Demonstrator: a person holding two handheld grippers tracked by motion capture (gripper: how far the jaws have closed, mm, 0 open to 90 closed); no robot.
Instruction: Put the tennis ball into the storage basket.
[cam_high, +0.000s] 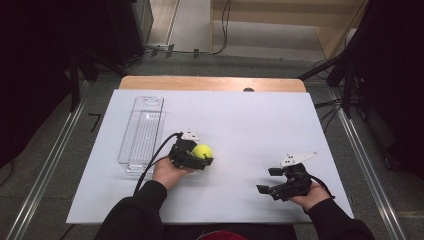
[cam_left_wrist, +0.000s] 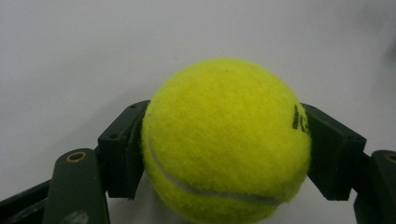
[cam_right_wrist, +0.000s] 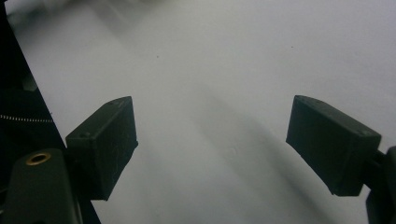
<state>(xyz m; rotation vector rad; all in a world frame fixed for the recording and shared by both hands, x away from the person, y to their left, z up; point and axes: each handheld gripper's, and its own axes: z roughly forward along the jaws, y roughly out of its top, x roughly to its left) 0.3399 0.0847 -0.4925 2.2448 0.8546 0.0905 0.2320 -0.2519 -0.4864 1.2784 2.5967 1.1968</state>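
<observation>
A yellow-green tennis ball (cam_high: 202, 151) rests on the white tabletop (cam_high: 250, 125), left of centre. My left gripper (cam_high: 205, 155) is shut on it, coming in from the left. In the left gripper view the ball (cam_left_wrist: 226, 140) sits between the two black pads (cam_left_wrist: 123, 149), which press on its sides. My right gripper (cam_high: 268, 180) is low over the table at the front right, pointing left. Its jaws stand wide apart, and in the right gripper view (cam_right_wrist: 212, 149) there is just bare white surface between them.
A clear plastic bin (cam_high: 142, 132) stands lengthwise on the left of the table, just beyond my left hand. A wooden edge (cam_high: 210, 83) runs along the table's far side. Metal rails (cam_high: 47, 165) flank the table on the floor.
</observation>
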